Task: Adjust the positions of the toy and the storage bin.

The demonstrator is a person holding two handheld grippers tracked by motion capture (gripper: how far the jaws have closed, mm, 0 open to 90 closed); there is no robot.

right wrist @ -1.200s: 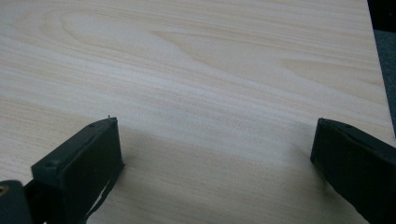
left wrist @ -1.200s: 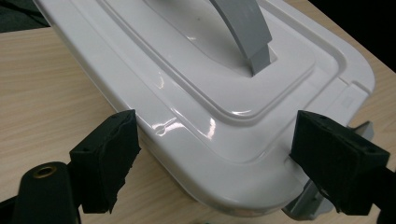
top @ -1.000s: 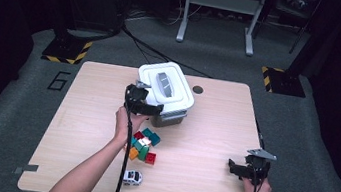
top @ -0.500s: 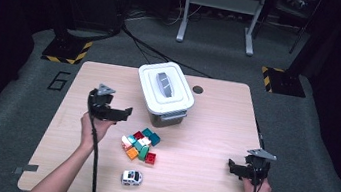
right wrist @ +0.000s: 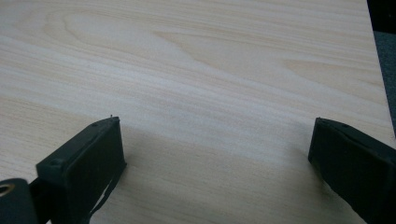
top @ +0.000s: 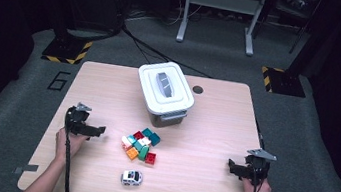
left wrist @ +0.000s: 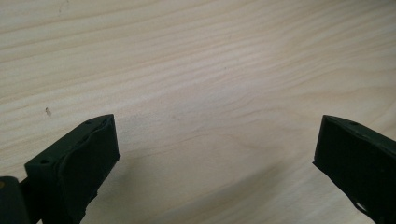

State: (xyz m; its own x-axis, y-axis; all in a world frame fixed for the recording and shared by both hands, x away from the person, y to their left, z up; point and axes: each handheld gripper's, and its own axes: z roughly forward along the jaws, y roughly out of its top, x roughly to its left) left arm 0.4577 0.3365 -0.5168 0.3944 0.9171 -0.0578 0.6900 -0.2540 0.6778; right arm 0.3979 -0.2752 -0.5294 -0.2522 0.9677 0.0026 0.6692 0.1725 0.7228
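Observation:
A white lidded box with a grey handle stands at the table's far middle. In front of it lies a pile of coloured bricks, and a small white toy car sits nearer the front edge. My left gripper hovers low over the table's left side, pointing right toward the bricks but well apart from them. Its jaws have just been opening and stand open over bare wood, with nothing between them. My right gripper rests at the front right, open and empty.
The light wooden table has a round cable hole right of the box. Dark floor surrounds it, with cables and a metal stand behind. Bare wood lies between each gripper and the bricks.
My left hand has drawn away from the white box, moving left and down toward the table's front left. The right hand has stayed in place.

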